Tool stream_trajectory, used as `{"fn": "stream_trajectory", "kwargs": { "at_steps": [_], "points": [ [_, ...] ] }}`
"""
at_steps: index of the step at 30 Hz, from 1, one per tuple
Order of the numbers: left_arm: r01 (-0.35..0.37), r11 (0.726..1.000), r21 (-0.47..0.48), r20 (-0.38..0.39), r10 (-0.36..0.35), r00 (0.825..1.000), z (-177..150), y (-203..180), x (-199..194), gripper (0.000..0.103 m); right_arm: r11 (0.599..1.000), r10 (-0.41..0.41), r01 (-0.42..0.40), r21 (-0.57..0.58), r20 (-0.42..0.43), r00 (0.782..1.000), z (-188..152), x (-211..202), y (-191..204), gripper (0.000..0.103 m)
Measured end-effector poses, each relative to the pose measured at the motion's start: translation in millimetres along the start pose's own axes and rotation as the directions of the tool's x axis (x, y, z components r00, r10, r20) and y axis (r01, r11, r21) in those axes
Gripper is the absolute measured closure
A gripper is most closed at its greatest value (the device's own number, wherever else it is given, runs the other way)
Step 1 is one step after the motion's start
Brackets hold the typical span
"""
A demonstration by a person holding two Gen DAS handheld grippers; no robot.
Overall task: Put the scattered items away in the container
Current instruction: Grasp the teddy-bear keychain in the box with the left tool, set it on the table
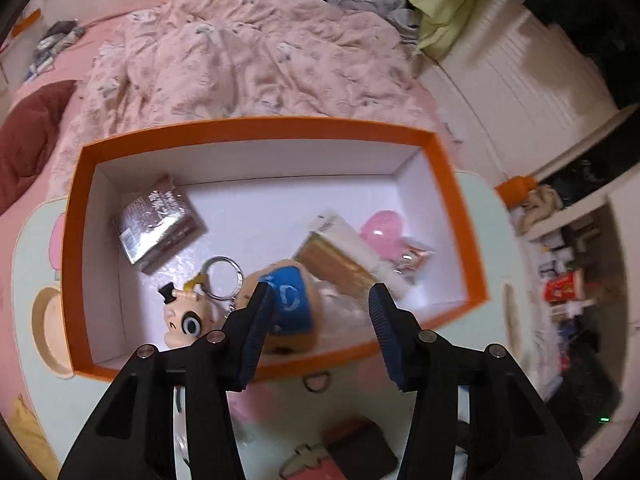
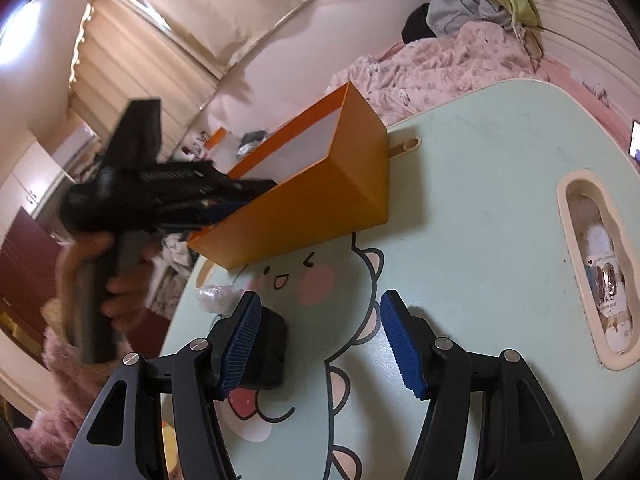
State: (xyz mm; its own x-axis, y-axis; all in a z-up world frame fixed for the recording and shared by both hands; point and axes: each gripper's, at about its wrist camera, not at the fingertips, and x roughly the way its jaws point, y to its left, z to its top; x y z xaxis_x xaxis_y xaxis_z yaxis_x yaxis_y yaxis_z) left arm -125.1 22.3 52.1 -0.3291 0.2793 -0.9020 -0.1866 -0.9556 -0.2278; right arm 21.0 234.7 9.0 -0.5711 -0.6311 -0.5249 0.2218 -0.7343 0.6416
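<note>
Left wrist: left tongs (image 1: 318,300) wide, empty, above orange box (image 1: 256,130) | right tongs (image 2: 316,312) wide, empty.

Left wrist view looks steeply down, close, into the orange box (image 1: 276,130). Right wrist view sits low over the surface (image 2: 480,208), facing the box's (image 2: 320,208) outer side. Both share it.
</note>
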Motion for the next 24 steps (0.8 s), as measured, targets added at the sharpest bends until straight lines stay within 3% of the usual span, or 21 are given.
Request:
{"fn": "stream_trajectory", "kwargs": {
  "at_steps": [3,6,10,12,14,16,18,20,22,24],
  "points": [
    [-0.028,0.999,0.022,-0.012,0.028,1.0,2,4,9,0.051,1.0,0.028,-0.028,0.007,0.006,1.0,1,-1,0,0.04],
    [-0.033,0.999,-0.008,-0.077,0.033,0.996,9,14,22,0.054,1.0,0.022,-0.022,0.004,0.013,1.0,1,-1,1,0.04],
    [0.055,0.996,-0.066,-0.084,-0.061,0.995,13,29,25,0.061,1.0,0.028,-0.028,0.008,0.013,1.0,2,-2,-1,0.04],
    [0.143,0.985,-0.099,-0.05,-0.149,0.988,14,33,13,0.061,1.0,0.026,-0.026,0.014,0.013,1.0,1,-3,-2,0.04],
    [0.191,0.976,-0.104,0.002,-0.192,0.981,14,30,-7,0.062,0.999,0.027,-0.027,0.021,0.006,1.0,0,-1,-3,0.04],
    [0.25,0.964,-0.09,0.032,-0.248,0.968,11,23,-31,0.062,0.999,0.024,-0.024,0.024,0.007,1.0,0,-2,-3,0.04],
    [0.364,0.929,-0.063,0.052,-0.361,0.931,-3,19,-59,0.061,1.0,0.02,-0.02,0.021,0.006,1.0,0,-1,-2,0.04],
    [0.429,0.903,-0.014,0.088,-0.426,0.9,-29,17,-88,0.061,1.0,0.018,-0.018,0.018,0.003,1.0,0,-1,-2,0.04],
    [0.441,0.897,0.026,0.124,-0.44,0.889,-60,17,-107,0.061,1.0,0.015,-0.015,0.018,0.001,1.0,0,0,-2,0.04],
    [0.425,0.904,0.041,0.134,-0.426,0.895,-87,20,-110,0.061,1.0,0.013,-0.013,0.02,-0.003,1.0,0,1,-2,0.04]
  ]
}}
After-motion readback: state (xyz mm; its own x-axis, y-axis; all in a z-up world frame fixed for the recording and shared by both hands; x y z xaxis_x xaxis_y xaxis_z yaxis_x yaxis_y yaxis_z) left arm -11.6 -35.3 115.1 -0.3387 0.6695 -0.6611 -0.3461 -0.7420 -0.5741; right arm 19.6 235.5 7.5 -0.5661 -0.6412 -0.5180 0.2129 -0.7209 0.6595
